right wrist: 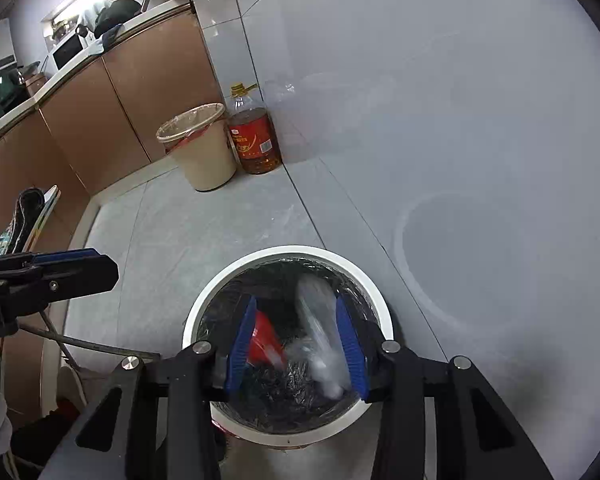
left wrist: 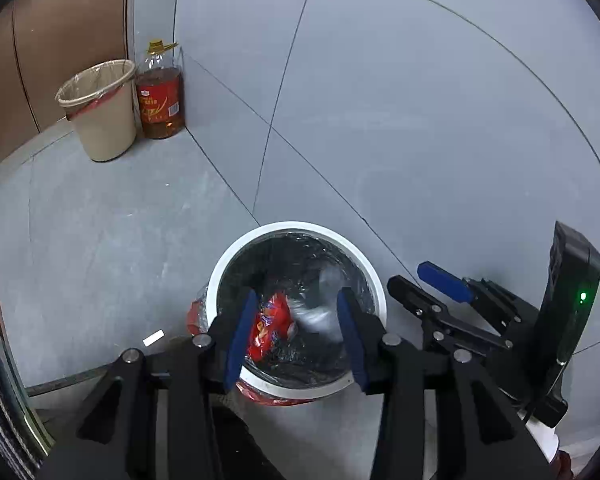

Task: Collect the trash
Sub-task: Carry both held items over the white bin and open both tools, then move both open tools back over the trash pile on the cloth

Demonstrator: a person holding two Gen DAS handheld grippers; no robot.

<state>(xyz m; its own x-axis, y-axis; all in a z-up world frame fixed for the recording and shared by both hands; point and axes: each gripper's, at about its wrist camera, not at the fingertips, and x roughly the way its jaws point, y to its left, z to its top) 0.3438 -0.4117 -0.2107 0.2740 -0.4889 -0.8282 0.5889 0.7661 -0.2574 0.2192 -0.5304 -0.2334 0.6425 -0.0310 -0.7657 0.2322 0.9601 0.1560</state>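
Note:
A white-rimmed trash bin [left wrist: 292,226] with a dark liner stands on the grey floor, right under both grippers. In the left wrist view my left gripper [left wrist: 296,292] is open over the bin mouth. A red snack wrapper [left wrist: 270,326] lies loose below it, next to a blurred pale piece of plastic [left wrist: 318,316]. My right gripper [left wrist: 414,278] hangs just right of the bin. In the right wrist view my right gripper [right wrist: 296,299] is open over the same bin [right wrist: 296,249]. The red wrapper [right wrist: 264,344] and a blurred clear plastic item [right wrist: 320,340] show between its fingers, apparently free of the pads. The left gripper [right wrist: 108,264] is at the left edge.
A beige bin with a clear liner [left wrist: 100,112] and a large oil bottle [left wrist: 160,96] stand in the far corner by brown cabinets [left wrist: 60,20]. A grey tiled wall [left wrist: 420,100] runs close along the right. A small white scrap [left wrist: 154,338] lies on the floor.

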